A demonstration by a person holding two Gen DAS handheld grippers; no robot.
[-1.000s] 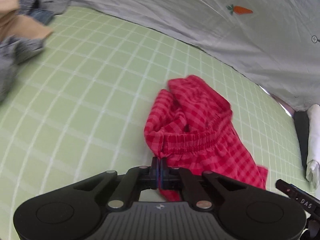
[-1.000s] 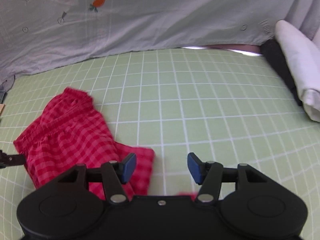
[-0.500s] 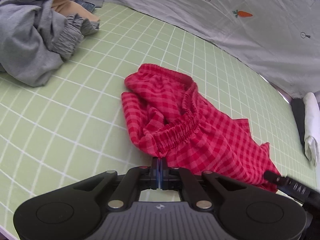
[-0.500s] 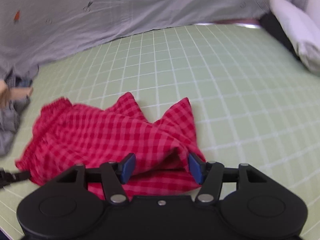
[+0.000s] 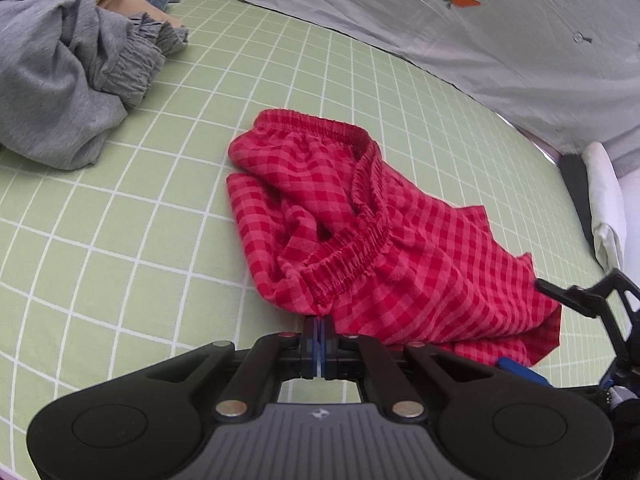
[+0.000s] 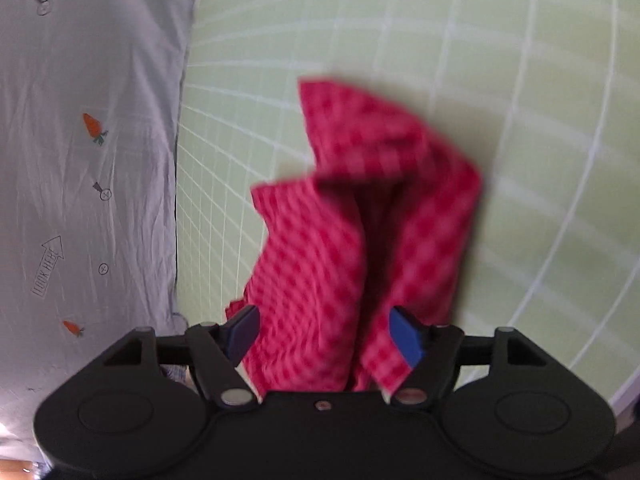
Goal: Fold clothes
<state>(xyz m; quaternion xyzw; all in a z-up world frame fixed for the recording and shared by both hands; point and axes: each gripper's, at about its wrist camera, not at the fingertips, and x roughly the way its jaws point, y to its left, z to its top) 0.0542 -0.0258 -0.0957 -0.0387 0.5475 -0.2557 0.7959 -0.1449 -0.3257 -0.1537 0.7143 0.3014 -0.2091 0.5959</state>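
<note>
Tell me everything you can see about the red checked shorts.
The red checked shorts look like thin woven cotton in a red and pink gingham, with a gathered elastic waistband. They lie crumpled and unfolded on the green grid sheet. The left tool is shut on the waistband edge. The right tool is open, its fingers either side of the hem.

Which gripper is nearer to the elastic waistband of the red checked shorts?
Left. The left gripper is shut on the shorts at the waistband; the right gripper is open around the far hem end.
</note>
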